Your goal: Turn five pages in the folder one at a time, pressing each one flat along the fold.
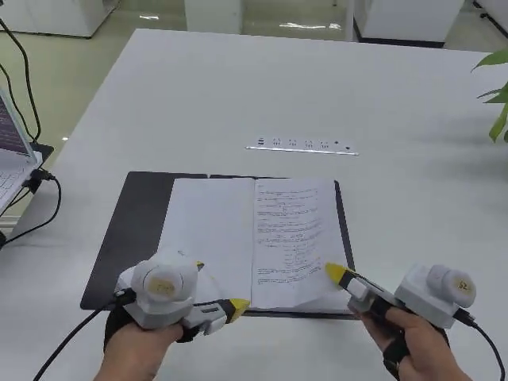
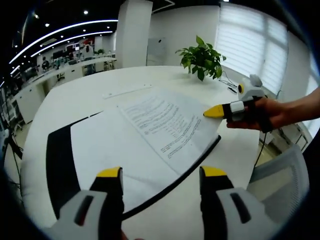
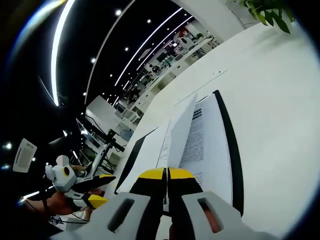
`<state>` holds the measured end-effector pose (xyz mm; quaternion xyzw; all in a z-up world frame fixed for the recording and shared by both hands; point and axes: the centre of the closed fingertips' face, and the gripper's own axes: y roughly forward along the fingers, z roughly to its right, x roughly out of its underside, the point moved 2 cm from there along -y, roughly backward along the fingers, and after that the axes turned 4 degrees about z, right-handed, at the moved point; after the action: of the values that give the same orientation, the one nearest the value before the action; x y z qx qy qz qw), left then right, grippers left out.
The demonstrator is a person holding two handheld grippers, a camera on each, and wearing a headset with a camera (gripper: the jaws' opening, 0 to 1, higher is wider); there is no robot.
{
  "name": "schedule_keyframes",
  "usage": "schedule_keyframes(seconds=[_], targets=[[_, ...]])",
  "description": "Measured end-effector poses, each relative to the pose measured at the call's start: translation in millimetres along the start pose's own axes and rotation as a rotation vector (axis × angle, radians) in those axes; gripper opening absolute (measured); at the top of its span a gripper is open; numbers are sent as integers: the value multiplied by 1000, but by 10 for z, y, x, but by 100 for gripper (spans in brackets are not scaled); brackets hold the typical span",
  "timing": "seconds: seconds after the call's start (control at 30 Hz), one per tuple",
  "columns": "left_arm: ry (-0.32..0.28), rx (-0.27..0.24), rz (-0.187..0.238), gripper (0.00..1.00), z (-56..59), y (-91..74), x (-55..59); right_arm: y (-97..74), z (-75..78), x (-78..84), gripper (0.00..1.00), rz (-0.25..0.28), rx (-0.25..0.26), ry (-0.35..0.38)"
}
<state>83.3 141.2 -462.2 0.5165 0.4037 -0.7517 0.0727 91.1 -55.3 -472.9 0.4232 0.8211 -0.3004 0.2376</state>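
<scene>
The folder [image 1: 127, 230] lies open on the white table, black cover under white sheets. Its left page [image 1: 210, 238] is blank; the right page [image 1: 292, 238] is printed. My right gripper [image 1: 337, 272] sits at that printed page's lower right corner, jaws shut on the page [image 3: 192, 135], whose edge stands lifted in the right gripper view. It shows the same way in the left gripper view, right gripper [image 2: 216, 112] pinching the page [image 2: 165, 122]. My left gripper [image 1: 219, 286] hovers open over the folder's near edge by the blank page, its jaws [image 2: 161, 172] wide apart with nothing between them.
A white power strip [image 1: 302, 146] lies beyond the folder. A laptop [image 1: 9, 155] and black cables [image 1: 48, 214] are at the table's left edge. Plant leaves [image 1: 496, 103] reach in at the right. A grey chair [image 2: 280, 172] stands by the near table edge.
</scene>
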Motion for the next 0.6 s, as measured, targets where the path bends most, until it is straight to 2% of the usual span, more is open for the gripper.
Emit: schedule_keyframes(seconds=[0.17, 0.6], targets=[[4, -15, 11, 61, -18, -94, -12, 39, -91, -11, 0, 4, -14, -8], [-23, -52, 47, 62, -126, -301, -64, 242, -466, -47, 0, 23, -74, -18]])
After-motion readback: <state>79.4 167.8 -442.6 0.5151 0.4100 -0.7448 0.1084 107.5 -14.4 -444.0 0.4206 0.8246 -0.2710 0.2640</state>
